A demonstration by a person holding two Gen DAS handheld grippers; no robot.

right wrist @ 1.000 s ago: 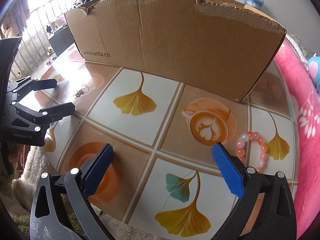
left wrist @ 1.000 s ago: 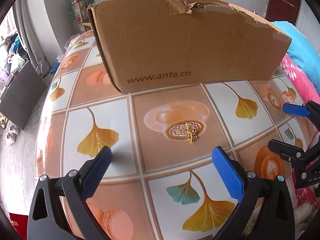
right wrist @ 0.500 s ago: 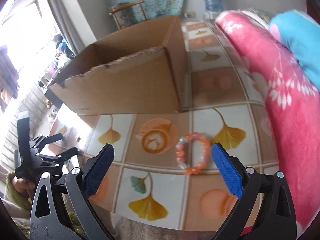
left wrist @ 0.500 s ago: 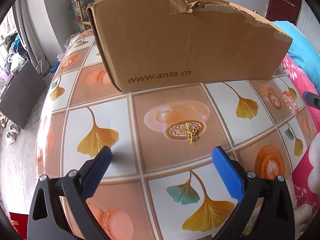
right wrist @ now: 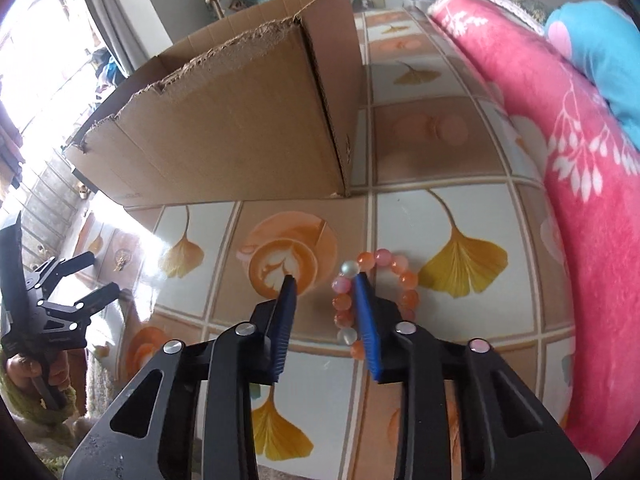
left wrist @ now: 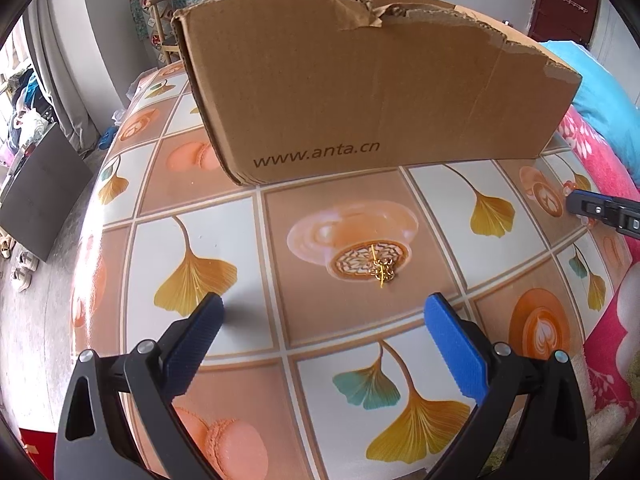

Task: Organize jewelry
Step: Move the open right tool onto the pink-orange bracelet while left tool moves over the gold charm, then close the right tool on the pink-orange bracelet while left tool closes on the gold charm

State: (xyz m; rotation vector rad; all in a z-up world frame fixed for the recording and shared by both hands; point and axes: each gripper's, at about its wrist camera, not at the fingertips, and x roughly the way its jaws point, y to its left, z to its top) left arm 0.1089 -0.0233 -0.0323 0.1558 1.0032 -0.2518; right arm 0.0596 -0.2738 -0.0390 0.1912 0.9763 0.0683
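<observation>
Left gripper (left wrist: 322, 312) held by a hand (right wrist: 38, 376) at the near left of the cardboard box (left wrist: 360, 92), blue pads spread wide apart with nothing between them, hovering over the patterned table (left wrist: 280, 320). Just ahead of those pads, in front of the box's printed long wall, a small gold chain piece (left wrist: 382, 268) lying loose on a tile. Box itself standing open-topped with a torn upper edge, on the far middle of the table. To the near right of the box's corner, a beaded bracelet (right wrist: 404, 280) of pink, orange and pale beads lying flat on the table. Right gripper (right wrist: 325, 282) over it, jaws just drawn in to a narrow gap, right pad crossing the bracelet's left side, a few beads showing in the gap; whether the pads press the beads, cannot tell. Further right of the box, a pink flowered blanket (right wrist: 592, 200) along the table edge.
</observation>
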